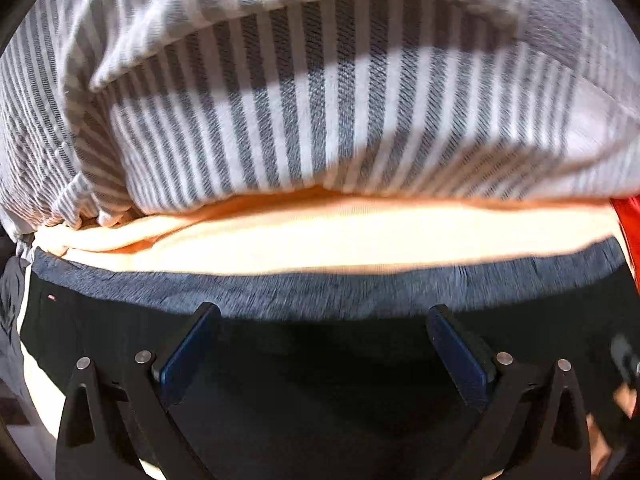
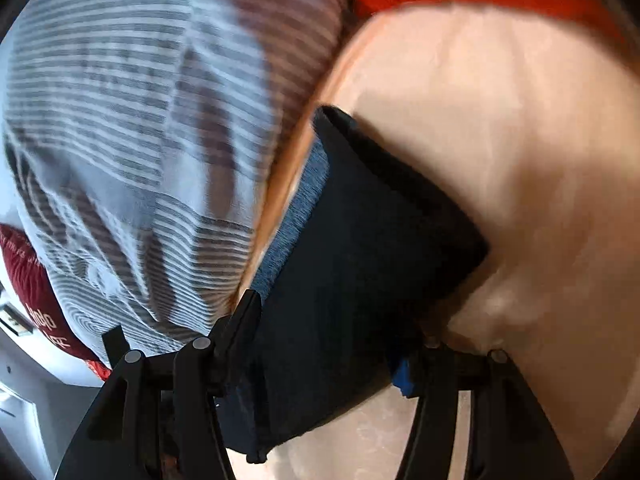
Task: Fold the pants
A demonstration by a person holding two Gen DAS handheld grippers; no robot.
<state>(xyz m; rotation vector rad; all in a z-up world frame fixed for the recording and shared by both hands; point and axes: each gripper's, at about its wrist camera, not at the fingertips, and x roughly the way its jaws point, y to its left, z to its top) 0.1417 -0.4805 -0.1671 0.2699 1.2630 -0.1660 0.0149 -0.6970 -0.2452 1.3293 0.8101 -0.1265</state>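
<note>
The left gripper [image 1: 322, 320] stands spread wide, its blue pads [image 1: 188, 354] clear of any cloth, hovering just over the dark pants [image 1: 320, 384], which lie flat below and between the fingers. A heathered blue band [image 1: 280, 288] (it looks like the waistband) runs across just ahead of the fingertips, on a cream sheet [image 1: 320, 236], with a striped blanket [image 1: 300, 112] bunched beyond. The right gripper [image 2: 332, 340] has the pants [image 2: 360, 264] between its fingers; whether it is clenched on them I cannot tell, since cloth hides the right pad.
</note>
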